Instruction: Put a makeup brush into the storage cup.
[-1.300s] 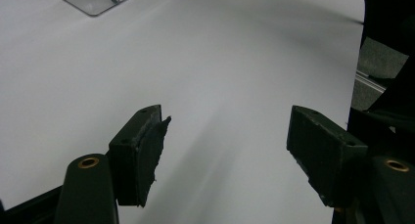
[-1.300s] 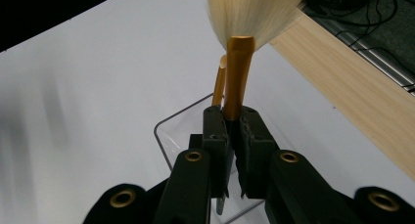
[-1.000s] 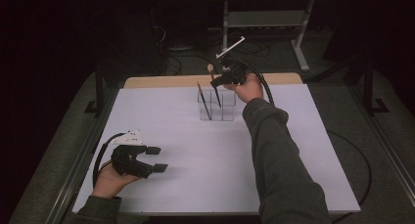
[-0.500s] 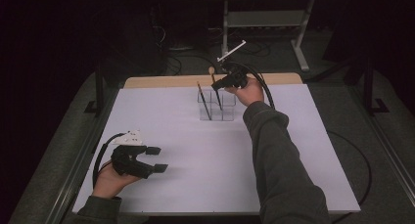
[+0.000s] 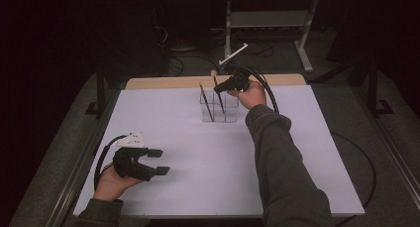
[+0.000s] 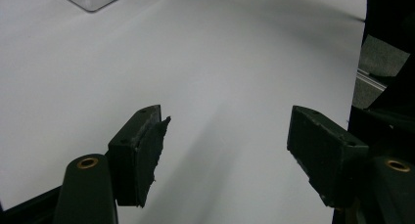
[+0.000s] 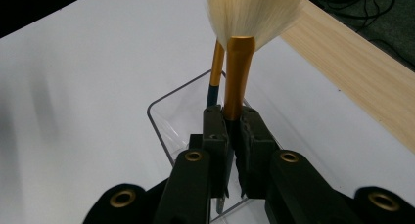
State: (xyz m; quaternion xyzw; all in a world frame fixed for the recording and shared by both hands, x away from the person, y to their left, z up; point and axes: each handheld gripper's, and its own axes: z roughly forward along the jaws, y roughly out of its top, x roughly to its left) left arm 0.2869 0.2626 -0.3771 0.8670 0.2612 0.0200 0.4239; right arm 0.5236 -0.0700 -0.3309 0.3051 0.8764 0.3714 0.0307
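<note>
The right gripper (image 7: 234,136) is clenching a gold-handled brush (image 7: 238,72) upright, bristles up, seemingly lowering it into the clear organizer (image 5: 218,108) at the table's far side, beside another brush (image 5: 206,102) already standing there. The left gripper (image 5: 159,161) is resting released on the white table (image 5: 198,152), holding nothing. No writing is showing anywhere.

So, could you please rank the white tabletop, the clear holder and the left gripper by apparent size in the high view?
1. White tabletop, by far the largest.
2. Left gripper.
3. Clear holder; it stands farther from the camera, so its place behind the gripper is unsure.
</note>
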